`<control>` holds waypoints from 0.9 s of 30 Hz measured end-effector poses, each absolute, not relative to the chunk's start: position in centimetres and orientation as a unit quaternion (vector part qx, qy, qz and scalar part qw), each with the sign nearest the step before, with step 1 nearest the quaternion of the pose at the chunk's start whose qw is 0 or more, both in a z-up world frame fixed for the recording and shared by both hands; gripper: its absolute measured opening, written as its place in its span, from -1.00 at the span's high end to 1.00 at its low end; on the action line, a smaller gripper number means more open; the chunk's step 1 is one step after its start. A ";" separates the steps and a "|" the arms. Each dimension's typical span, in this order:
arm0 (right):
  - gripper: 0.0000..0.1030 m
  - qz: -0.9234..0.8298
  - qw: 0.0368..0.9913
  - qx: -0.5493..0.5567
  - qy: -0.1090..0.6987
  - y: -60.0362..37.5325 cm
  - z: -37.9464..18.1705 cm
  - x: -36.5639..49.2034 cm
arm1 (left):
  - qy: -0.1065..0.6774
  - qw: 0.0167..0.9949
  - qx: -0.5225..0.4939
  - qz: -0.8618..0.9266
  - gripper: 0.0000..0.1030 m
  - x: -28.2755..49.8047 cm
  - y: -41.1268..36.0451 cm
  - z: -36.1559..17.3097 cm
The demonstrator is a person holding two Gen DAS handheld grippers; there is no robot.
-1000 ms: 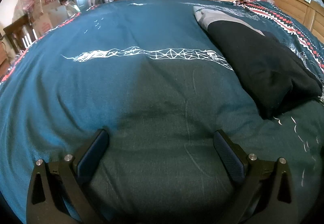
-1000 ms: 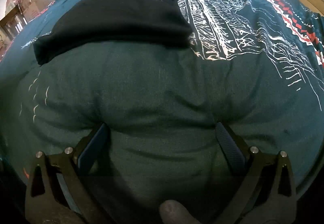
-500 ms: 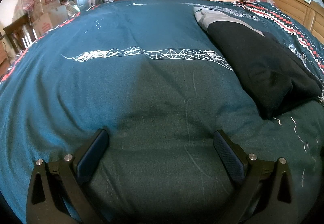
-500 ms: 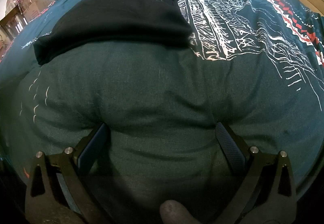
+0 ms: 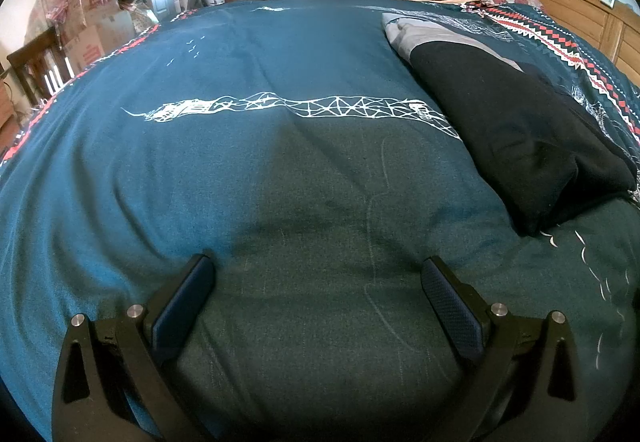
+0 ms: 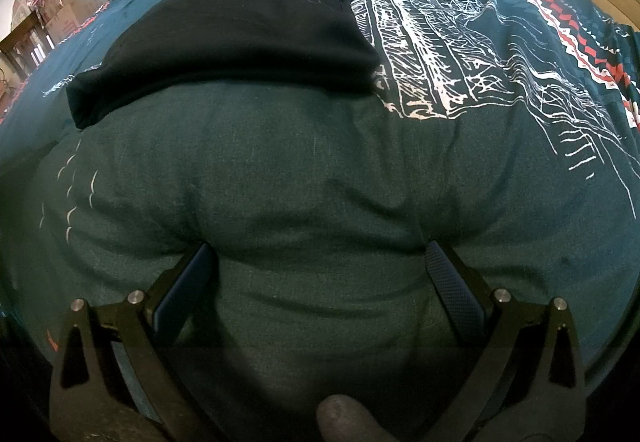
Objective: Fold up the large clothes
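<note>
While both tongs rest spread wide and empty on the bed's teal cover [image 5: 200,146], I judge the fold done or paused: the black garment [image 6: 240,38] lies folded ahead of my right tongs [image 6: 320,266], well right of my left tongs [image 5: 318,278]. Next I'd need a fresh garment or a final tidy.

Nothing visible has moved since a second ago.

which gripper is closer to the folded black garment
Right. The right gripper faces the black garment straight ahead; the left gripper has it off to its far right.
</note>
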State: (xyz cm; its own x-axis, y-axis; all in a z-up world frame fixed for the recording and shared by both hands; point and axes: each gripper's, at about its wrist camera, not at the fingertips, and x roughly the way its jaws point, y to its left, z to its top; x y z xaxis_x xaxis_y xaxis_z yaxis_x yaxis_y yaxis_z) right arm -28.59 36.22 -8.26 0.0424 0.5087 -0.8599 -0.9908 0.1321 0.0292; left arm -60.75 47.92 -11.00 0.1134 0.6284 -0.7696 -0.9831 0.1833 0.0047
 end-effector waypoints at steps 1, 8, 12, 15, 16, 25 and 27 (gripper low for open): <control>-1.00 0.578 0.649 -0.317 0.381 36.2 -8.3 -28.6 | 0.328 0.696 -0.270 0.579 -1.00 -60.8 47.9 -11.0; -1.00 0.578 0.649 -0.317 0.381 36.2 -8.3 -28.6 | 0.328 0.696 -0.270 0.579 -1.00 -60.7 47.9 -11.0; -1.00 0.577 0.649 -0.317 0.380 36.2 -8.2 -28.6 | 0.328 0.696 -0.270 0.579 -1.00 -60.8 47.9 -11.0; -1.00 0.577 0.649 -0.320 0.378 36.3 -8.2 -28.8 | 0.328 0.696 -0.270 0.579 -1.00 -60.8 48.0 -11.0; -1.00 0.577 0.649 -0.320 0.379 36.3 -8.2 -28.7 | 0.327 0.696 -0.271 0.579 -1.00 -60.8 47.9 -11.0; -1.00 0.581 0.646 -0.319 0.379 36.1 -8.1 -28.9 | 0.324 0.696 -0.270 0.581 -1.00 -60.6 47.7 -10.7; -1.00 0.582 0.646 -0.318 0.378 36.0 -8.1 -28.9 | 0.324 0.695 -0.268 0.583 -1.00 -60.6 47.7 -10.7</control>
State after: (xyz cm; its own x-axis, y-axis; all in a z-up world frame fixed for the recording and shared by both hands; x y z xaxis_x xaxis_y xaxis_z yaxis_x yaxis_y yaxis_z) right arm -28.94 35.97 -8.12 0.0366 0.5113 -0.8586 -0.9922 0.1208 0.0296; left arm -60.55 47.70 -10.72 0.1096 0.6365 -0.7635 -0.9843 0.1766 0.0059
